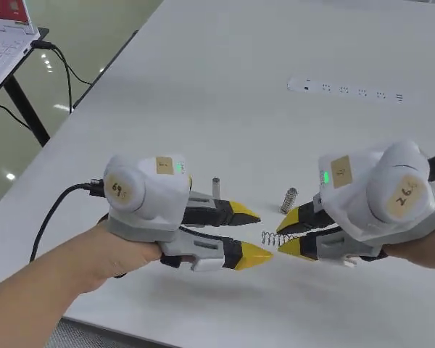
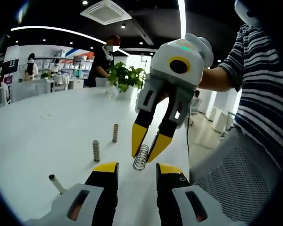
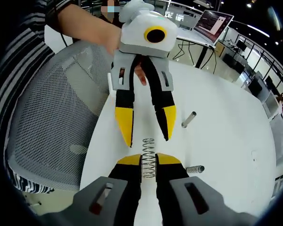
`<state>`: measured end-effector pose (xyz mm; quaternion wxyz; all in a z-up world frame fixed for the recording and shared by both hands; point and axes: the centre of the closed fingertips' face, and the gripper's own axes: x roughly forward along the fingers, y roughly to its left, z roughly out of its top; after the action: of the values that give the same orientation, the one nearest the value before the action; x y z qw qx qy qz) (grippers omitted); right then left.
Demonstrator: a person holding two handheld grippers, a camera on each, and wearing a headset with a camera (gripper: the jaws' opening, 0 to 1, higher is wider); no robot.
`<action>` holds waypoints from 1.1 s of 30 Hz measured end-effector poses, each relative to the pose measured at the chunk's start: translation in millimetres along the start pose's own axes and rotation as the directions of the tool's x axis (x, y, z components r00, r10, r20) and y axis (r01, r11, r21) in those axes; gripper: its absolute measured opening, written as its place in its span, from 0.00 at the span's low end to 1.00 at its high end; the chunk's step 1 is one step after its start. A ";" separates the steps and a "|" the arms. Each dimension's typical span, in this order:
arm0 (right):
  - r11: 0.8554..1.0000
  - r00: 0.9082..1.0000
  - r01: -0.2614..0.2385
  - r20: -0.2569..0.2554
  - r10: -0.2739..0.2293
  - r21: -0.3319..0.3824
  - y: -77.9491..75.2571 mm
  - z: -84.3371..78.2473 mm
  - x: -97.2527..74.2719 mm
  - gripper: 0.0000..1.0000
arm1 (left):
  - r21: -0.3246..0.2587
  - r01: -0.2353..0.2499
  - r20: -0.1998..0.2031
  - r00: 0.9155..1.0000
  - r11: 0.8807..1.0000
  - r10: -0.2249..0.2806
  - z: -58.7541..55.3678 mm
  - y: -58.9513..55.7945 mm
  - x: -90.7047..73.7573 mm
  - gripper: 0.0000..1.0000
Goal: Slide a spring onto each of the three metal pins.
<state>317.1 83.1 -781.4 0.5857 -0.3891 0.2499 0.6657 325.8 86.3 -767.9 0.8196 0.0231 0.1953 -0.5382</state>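
Observation:
My right gripper [image 1: 290, 233] is shut on a loose spring [image 1: 273, 237], which sticks out of its yellow tips just above the white table [image 1: 225, 94]. Facing it tip to tip, my left gripper [image 1: 251, 233] stands open, its jaws either side of the spring's free end without touching it. In the right gripper view the spring [image 3: 149, 153] sits between my own jaws [image 3: 148, 161]. A bare metal pin [image 1: 216, 187] stands behind the left gripper. A pin wearing a spring [image 1: 289, 199] stands beside the right gripper. The left gripper view shows the bare pin [image 2: 54, 181] and two sprung pins [image 2: 96, 150] [image 2: 115, 133].
A white power strip [image 1: 344, 90] lies far back on the table. A laptop [image 1: 3, 32] sits on a side stand beyond the table's left edge, with cables hanging. A grey mesh chair [image 3: 52, 117] is at the near edge. People stand in the background [image 2: 104, 59].

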 end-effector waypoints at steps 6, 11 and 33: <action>1.000 1.000 0.000 0.006 0.000 -0.014 0.3 4.0 -1.8 0.08 | 0.010 0.008 0.009 1.000 1.000 -0.008 1.7 0.0 0.6 0.19; 1.000 1.000 0.006 0.010 -0.005 -0.013 -1.7 4.6 -3.0 0.08 | 0.015 0.020 0.012 1.000 1.000 -0.021 2.0 -2.1 1.1 0.13; 1.000 0.999 0.000 0.033 0.000 -0.002 1.7 4.4 -6.9 0.08 | 0.018 0.055 0.031 0.998 0.998 -0.055 5.5 -7.6 4.8 0.03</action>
<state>314.5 82.2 -773.4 0.5895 -0.3785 0.2396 0.6722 322.3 77.5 -763.2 0.8073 0.0161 0.1781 -0.5625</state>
